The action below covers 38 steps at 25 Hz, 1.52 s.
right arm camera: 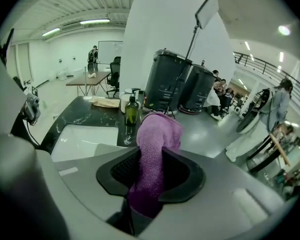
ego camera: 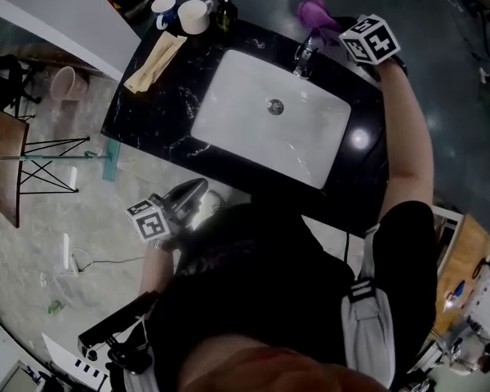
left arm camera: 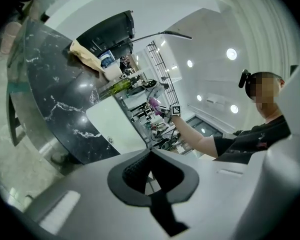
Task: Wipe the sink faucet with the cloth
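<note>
One sink (ego camera: 237, 96), one faucet (ego camera: 305, 55), two mugs (ego camera: 194, 15), one bottle (ego camera: 225, 11), one purple cloth (ego camera: 314, 11)

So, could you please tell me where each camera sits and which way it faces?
Head view: on the person's head, looking steeply down at sink and faucet; shows torso, arms, left gripper, right gripper.
Left gripper view: rides that gripper, facing across the counter; shows its shut fingers, right arm.
Right gripper view: rides that gripper, facing the bottle; fingers clamp purple cloth.
Shared: the sink.
</note>
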Each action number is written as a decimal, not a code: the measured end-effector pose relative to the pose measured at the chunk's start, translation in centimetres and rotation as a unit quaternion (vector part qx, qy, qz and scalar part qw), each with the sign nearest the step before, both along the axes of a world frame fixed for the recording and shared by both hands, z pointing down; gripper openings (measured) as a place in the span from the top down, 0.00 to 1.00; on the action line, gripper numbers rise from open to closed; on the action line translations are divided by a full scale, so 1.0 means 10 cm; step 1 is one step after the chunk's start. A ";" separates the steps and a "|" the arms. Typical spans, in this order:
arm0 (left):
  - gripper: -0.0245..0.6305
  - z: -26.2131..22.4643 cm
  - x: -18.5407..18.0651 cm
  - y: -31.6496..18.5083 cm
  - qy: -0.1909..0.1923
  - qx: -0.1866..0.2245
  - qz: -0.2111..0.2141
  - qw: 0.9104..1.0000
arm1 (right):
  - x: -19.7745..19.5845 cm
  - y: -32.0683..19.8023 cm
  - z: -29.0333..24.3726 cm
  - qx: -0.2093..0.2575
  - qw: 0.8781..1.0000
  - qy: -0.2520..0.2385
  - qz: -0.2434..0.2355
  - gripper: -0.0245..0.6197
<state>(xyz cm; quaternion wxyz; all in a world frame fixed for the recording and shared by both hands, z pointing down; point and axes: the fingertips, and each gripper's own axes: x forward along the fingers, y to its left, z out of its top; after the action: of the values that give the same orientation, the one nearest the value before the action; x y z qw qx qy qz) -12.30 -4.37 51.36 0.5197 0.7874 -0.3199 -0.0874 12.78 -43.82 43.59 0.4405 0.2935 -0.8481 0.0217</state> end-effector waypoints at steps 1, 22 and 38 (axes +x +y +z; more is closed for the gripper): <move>0.96 0.02 0.03 -0.02 -0.001 -0.003 -0.003 1.000 | 0.05 -0.12 0.02 -0.003 1.000 -0.002 0.007 0.76; 0.96 -0.08 0.32 -0.06 0.010 0.021 0.054 0.998 | -0.25 1.45 0.47 -0.003 0.998 -0.019 -0.068 0.77; 0.96 -0.08 0.24 -0.02 -0.001 0.018 0.033 0.999 | -0.06 0.74 0.63 -0.002 0.999 -0.043 0.028 0.78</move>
<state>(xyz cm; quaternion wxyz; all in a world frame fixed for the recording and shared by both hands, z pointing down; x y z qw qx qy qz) -9.85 -4.59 50.59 0.5076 0.8071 -0.2921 -0.0754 12.18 -36.42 49.84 0.4039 0.3147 -0.8576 0.0485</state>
